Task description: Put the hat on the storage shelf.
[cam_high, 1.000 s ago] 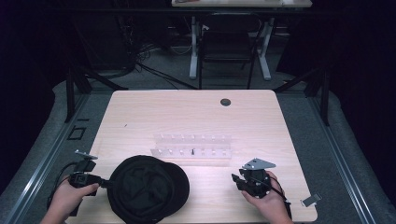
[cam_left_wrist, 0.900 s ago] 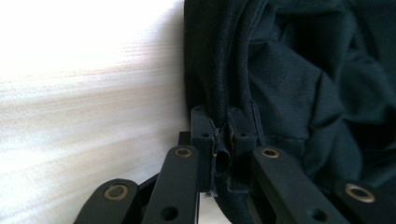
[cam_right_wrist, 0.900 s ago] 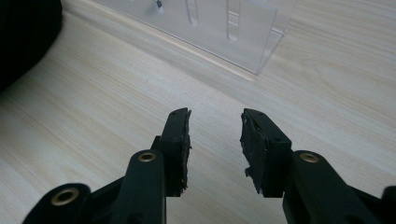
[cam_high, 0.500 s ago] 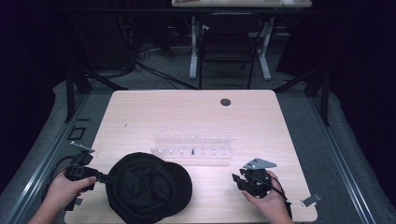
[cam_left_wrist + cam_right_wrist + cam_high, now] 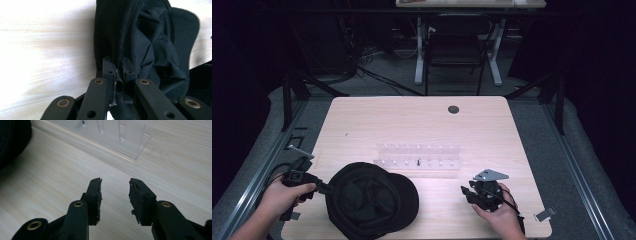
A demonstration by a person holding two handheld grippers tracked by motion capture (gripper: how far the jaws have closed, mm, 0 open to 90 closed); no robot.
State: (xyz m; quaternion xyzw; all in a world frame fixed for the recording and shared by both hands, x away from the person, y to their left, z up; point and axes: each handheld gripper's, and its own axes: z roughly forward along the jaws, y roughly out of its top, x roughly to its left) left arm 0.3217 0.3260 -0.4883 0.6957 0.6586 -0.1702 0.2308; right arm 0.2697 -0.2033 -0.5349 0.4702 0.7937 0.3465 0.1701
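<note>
A: What is the left hand-held gripper (image 5: 323,187) doing?

B: Its jaws are pinched tight on the rim fabric of the black cap (image 5: 372,200); the left gripper view shows the cloth (image 5: 120,50) squeezed between the two pads with no gap left.

A: And where does the cap lie?

B: On the desk (image 5: 412,125), at its near left, opening upward, brim toward the right, just in front of the clear rack.

A: The rack?

B: A clear plastic rack (image 5: 418,159) sits mid-desk with rows of slots. One small dark piece (image 5: 418,162) stands in a slot near the middle; the rest look bare, though they are too small to be sure.

A: The right hand-held gripper (image 5: 468,192)?

B: Held low over the desk at the near right, jaws parted a moderate way, gripping nothing. In the right gripper view the rack's corner (image 5: 135,142) lies just beyond its tips.
</note>
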